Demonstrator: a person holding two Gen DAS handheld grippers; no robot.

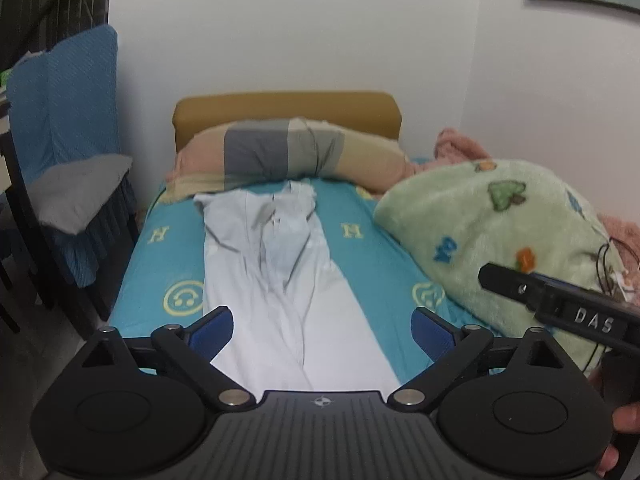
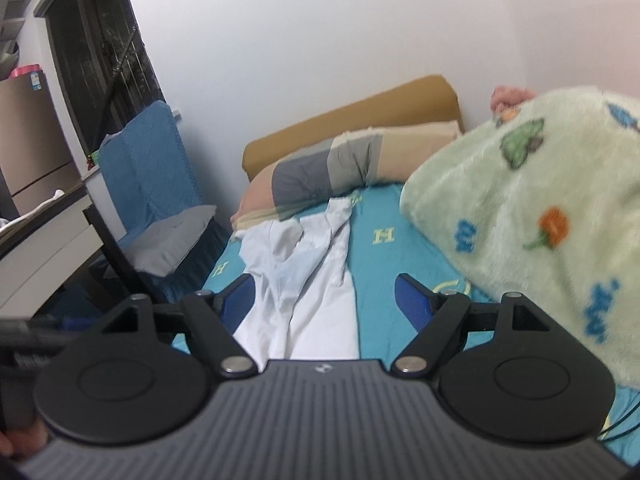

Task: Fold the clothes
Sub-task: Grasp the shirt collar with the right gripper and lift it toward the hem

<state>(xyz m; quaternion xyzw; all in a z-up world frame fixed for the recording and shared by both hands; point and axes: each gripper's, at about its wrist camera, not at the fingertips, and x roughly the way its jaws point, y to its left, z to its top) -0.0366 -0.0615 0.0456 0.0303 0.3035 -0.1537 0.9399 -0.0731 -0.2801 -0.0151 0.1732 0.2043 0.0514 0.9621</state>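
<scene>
Teal bedsheet (image 1: pixel 360 256) fills both views. Left gripper (image 1: pixel 323 330) and right gripper (image 2: pixel 325 298) hover with jaws spread, holding nothing, above a pale shirt (image 1: pixel 280 280) lying lengthwise, sides apparently turned in. Risk — a pinch could catch the sheet, or the green blanket (image 1: pixel 500 240) alongside could snag. No containers show.

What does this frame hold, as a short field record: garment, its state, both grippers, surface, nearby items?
garment: pale blue shirt, lying lengthwise on the bed, collar end toward the pillow
state: sides folded inward into a long strip, wrinkled down the middle
left gripper: open, above the shirt's near end, holding nothing
right gripper: open, above the shirt, holding nothing
surface: teal bed sheet with yellow prints
nearby: striped pillow at the head, green fleece blanket heaped on the right, blue-covered chair on the left
</scene>
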